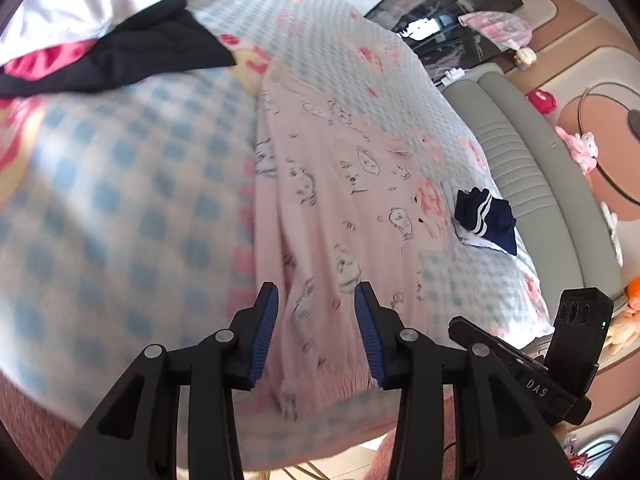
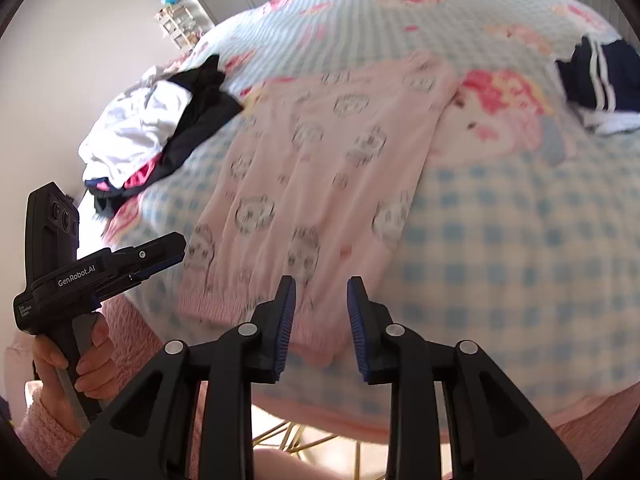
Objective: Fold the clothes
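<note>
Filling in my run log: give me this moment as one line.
left tool open | right tool open | pink cartoon-print garment flat on checked blanket, ungrasped

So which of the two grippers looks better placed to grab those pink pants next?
Probably the right gripper: its open fingers straddle the near waistband corner of the pink pants. The left gripper, also open, hovers over mid-fabric rather than an edge.

Before you, the printed garment (image 1: 340, 208) lies flat on the bed (image 1: 120, 200), its waistband at the near edge. Far left sits a heap of clothes (image 2: 152, 128); far right, a folded striped piece (image 2: 600, 76). Both grippers hover over the waistband.
</note>
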`<state>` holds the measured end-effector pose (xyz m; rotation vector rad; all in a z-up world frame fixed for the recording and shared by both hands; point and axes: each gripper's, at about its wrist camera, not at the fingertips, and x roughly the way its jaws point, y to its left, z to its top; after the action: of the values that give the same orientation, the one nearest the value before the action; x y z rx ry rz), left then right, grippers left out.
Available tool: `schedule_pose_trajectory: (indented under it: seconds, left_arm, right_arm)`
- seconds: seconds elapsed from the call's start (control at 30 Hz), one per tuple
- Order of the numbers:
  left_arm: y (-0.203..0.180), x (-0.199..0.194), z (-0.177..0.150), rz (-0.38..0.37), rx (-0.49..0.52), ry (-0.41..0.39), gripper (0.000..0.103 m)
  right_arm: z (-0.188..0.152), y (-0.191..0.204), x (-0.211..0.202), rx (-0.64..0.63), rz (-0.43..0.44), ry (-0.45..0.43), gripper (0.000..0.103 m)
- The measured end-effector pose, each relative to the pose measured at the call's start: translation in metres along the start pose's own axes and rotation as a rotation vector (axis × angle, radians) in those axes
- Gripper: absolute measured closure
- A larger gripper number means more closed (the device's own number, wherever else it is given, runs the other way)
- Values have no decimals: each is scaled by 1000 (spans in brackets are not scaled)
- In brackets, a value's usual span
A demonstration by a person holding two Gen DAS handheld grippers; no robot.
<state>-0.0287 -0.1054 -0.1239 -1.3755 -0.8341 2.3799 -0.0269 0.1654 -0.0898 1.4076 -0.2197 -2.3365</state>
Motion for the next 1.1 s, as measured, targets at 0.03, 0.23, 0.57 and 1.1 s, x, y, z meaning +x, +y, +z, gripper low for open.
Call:
schedule_pose_trajectory:
  seconds: [0.03, 0.23, 0.57, 1.1]
  left_arm:
    - [0, 8, 3, 8, -4, 17, 61]
    - [2, 26, 6, 50, -9, 11, 93]
    - [43, 12, -5, 115, -112, -5, 95]
    - [20, 46, 31, 88, -14, -6, 98]
  right_arm:
    - [5, -7, 1, 24, 4, -2, 73]
    - [20, -39, 38, 95, -21, 71, 73]
    - [9, -61, 51, 135, -64, 78, 74]
    - [43, -78, 61, 210, 134, 16, 97]
